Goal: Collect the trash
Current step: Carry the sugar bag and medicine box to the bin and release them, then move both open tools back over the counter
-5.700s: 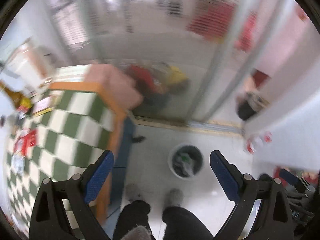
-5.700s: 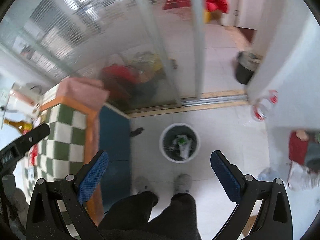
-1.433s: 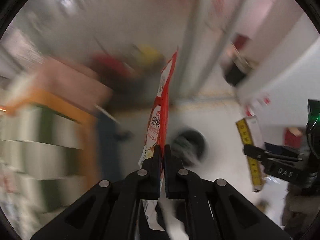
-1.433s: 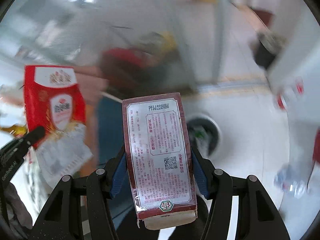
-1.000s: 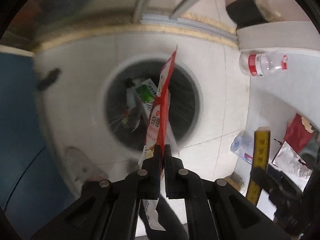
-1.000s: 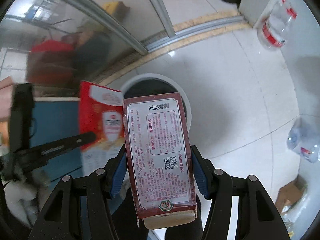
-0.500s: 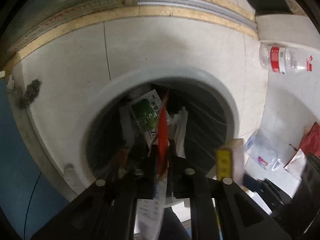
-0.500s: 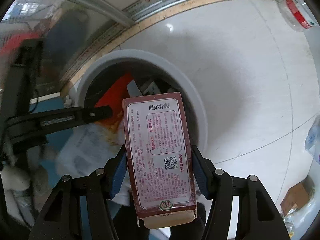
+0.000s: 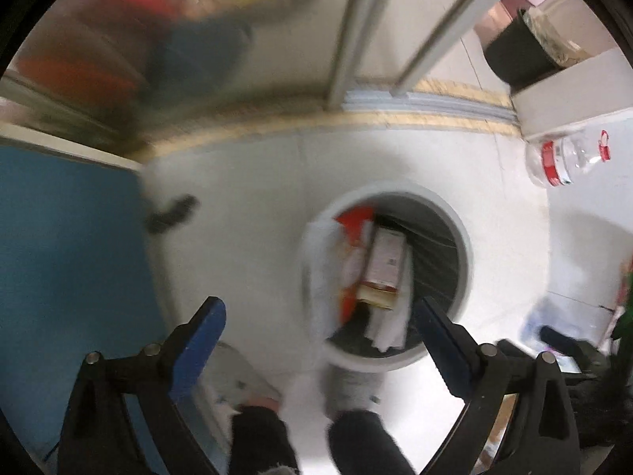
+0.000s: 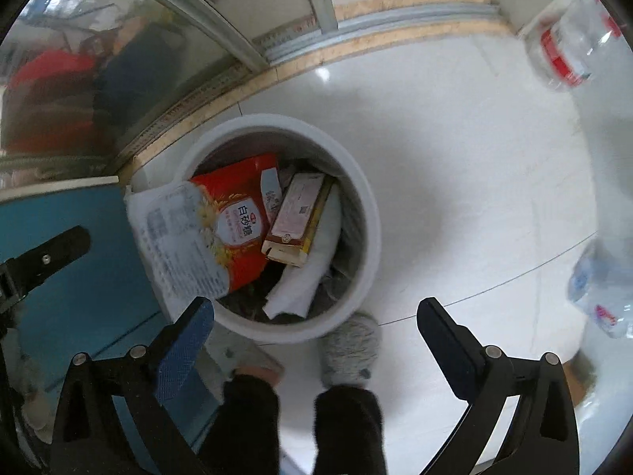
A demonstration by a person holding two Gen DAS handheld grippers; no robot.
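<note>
A white round bin (image 10: 366,213) (image 9: 465,245) stands on the pale floor below both grippers. In it lie a red and white sugar bag (image 10: 229,225) (image 9: 350,261), hanging over the left rim, and a maroon printed carton (image 10: 294,215) (image 9: 385,265) leaning on other rubbish. My left gripper (image 9: 320,328) hangs above the bin's near edge, its jaws opening wide with nothing between them. My right gripper (image 10: 316,322) also points down over the bin's near rim, jaws opening, empty. The left gripper's black arm (image 10: 43,257) shows at the left edge of the right wrist view.
A blue cabinet side (image 10: 67,277) stands left of the bin. The person's grey slippers (image 10: 350,348) and dark trouser legs are right below. A sliding glass door track (image 10: 356,23) runs behind. Clear plastic bottles (image 10: 565,47) (image 10: 605,297) lie on the right; a black bin (image 9: 518,55) sits further off.
Both grippers opened; the sugar bag and the carton dropped into the bin. The left gripper rose away from the bin, the right one stayed close above it.
</note>
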